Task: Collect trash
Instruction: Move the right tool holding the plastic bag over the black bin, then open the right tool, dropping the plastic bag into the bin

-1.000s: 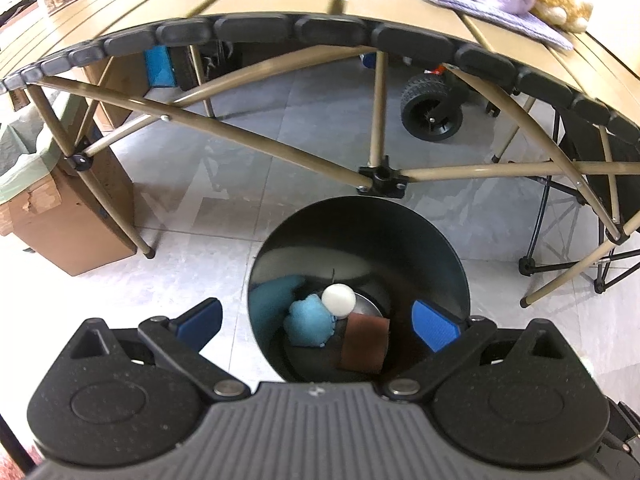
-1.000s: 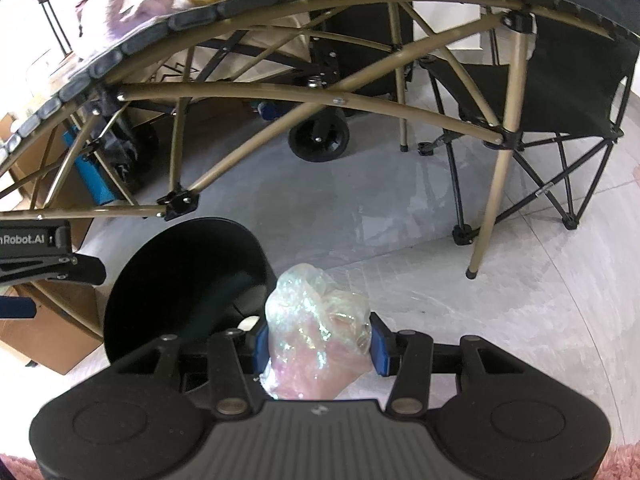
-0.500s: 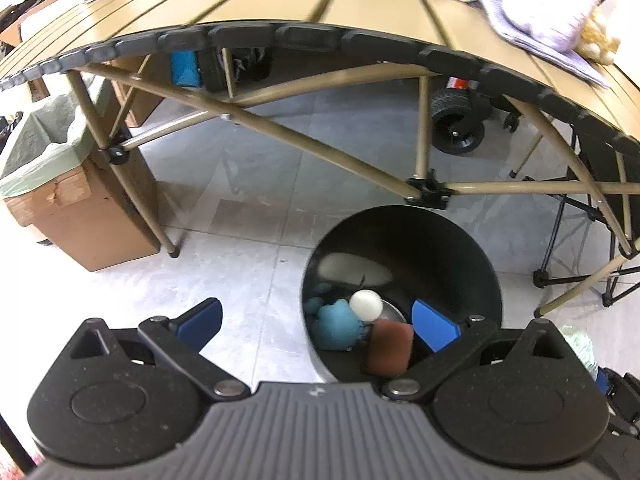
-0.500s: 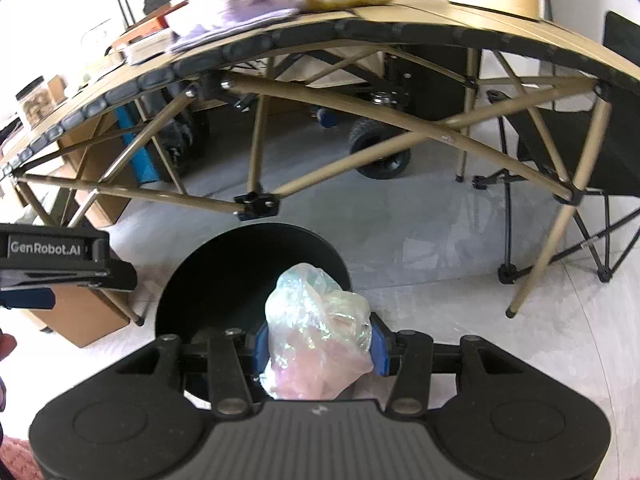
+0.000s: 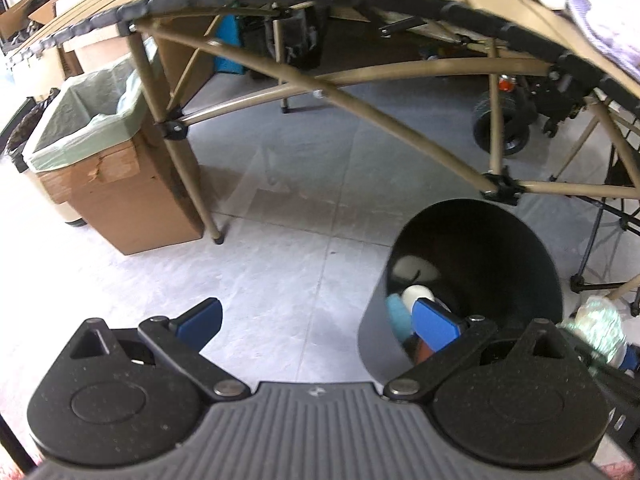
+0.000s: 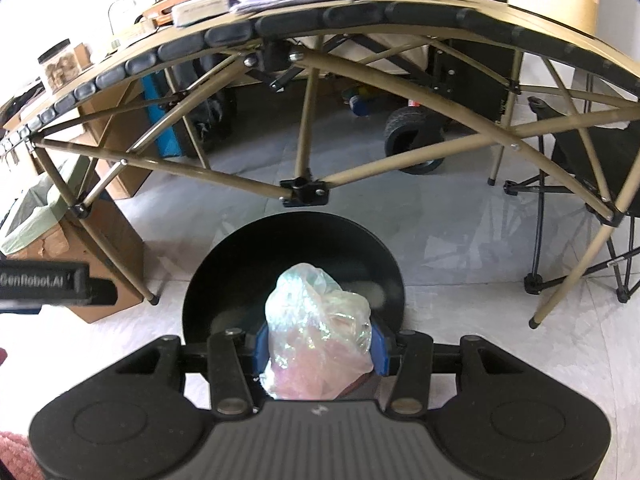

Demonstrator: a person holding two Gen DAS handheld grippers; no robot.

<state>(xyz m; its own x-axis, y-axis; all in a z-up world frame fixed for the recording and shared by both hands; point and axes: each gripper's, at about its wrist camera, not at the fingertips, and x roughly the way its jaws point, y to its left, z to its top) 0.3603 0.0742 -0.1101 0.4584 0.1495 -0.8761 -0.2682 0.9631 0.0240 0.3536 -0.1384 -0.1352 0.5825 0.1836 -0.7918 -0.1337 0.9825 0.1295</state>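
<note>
— what's on the floor [image 5: 304, 216] in front of you?
— pale grey tiles. your black bin [image 6: 292, 248] stands on them, just before the table [image 6: 400, 20] frame's joint. off to your left a lined box [image 5: 116, 188] sits on the floor, beside a table leg [image 5: 192, 192].
— and your right?
— a folding chair [image 6: 592, 160].

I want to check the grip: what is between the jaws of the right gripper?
A crumpled iridescent plastic bag, pinched between the blue pads, above the black bin. The right wrist view shows it.
</note>
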